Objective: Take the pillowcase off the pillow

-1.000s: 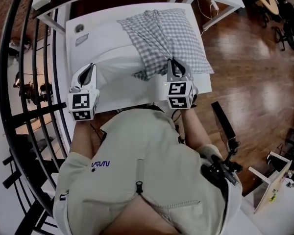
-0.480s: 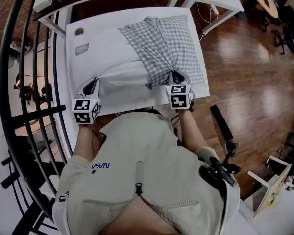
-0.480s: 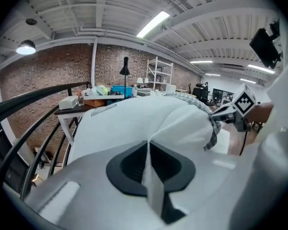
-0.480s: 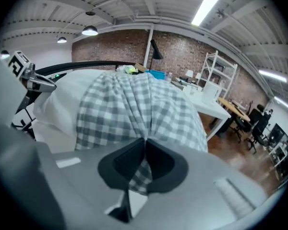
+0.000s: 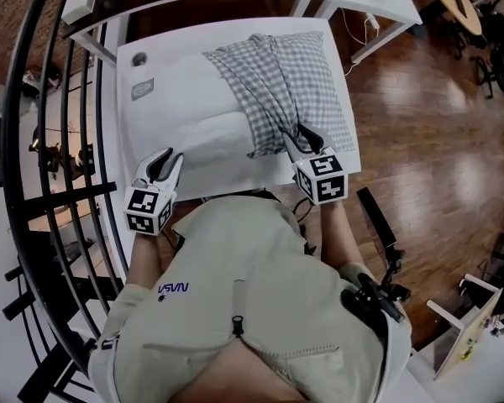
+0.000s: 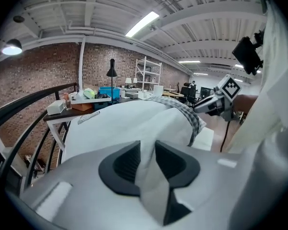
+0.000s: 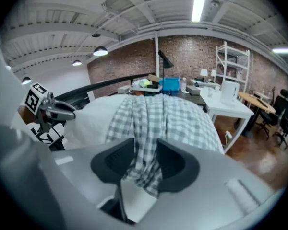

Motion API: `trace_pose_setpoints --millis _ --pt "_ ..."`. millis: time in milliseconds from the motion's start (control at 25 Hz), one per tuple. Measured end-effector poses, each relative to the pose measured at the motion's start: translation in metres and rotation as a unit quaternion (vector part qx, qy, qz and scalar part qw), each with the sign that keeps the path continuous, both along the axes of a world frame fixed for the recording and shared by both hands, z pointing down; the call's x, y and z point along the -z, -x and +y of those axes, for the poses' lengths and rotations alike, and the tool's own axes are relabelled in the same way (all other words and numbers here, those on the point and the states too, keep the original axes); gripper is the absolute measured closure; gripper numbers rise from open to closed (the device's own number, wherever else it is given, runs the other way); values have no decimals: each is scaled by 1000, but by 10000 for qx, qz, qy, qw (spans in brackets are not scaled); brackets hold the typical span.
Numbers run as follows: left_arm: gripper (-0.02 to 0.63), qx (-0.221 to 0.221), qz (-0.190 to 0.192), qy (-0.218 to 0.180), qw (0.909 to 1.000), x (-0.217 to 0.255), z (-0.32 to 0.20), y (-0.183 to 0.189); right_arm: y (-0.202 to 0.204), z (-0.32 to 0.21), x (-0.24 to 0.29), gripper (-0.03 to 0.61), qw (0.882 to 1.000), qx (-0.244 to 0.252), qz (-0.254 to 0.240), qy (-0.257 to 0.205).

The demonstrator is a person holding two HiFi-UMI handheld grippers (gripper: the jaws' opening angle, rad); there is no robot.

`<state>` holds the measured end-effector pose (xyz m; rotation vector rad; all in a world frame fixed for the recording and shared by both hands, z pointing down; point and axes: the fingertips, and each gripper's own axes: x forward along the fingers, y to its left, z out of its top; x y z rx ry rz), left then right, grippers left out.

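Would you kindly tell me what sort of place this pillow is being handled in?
Probably a loft-style workshop or lab rather than a bedroom: there is a bare brick wall, open shelving, and white work tables with office chairs on a wooden floor.

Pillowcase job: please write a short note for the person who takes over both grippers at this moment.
Left gripper: its jaws have just been opening and are open now. White fabric of the pillow lies between them, at its near left corner.
Right gripper: its jaws have just been opening and are open now. A bunched fold of the checked pillowcase lies between them.
Things: the pillow lies on the white table. The pillowcase covers its right part.
Done: the left part of the pillow is bare.
Left to do: probably regrip both and draw the pillowcase fully off.
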<state>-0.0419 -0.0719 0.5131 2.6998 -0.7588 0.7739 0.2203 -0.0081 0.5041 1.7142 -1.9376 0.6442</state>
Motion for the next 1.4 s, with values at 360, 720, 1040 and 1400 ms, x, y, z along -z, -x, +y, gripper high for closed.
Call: trace_pose_setpoints --millis 360,720,1040,1400 --pt "480 -116 379 -670 9970 61 8 -40 -6 -50 58 430 9944 476 50 -944" --pt "411 446 500 -1506 9863 104 -54 -82 -23 -106 78 430 9886 656 186 -1341" --pt "370 371 430 -1306 9898 88 -126 -102 -12 -152 85 430 9928 262 367 -1108" --pt "339 -39 -342 -366 9987 -3 -161 -137 -7 -188 69 429 9948 181 741 -679"
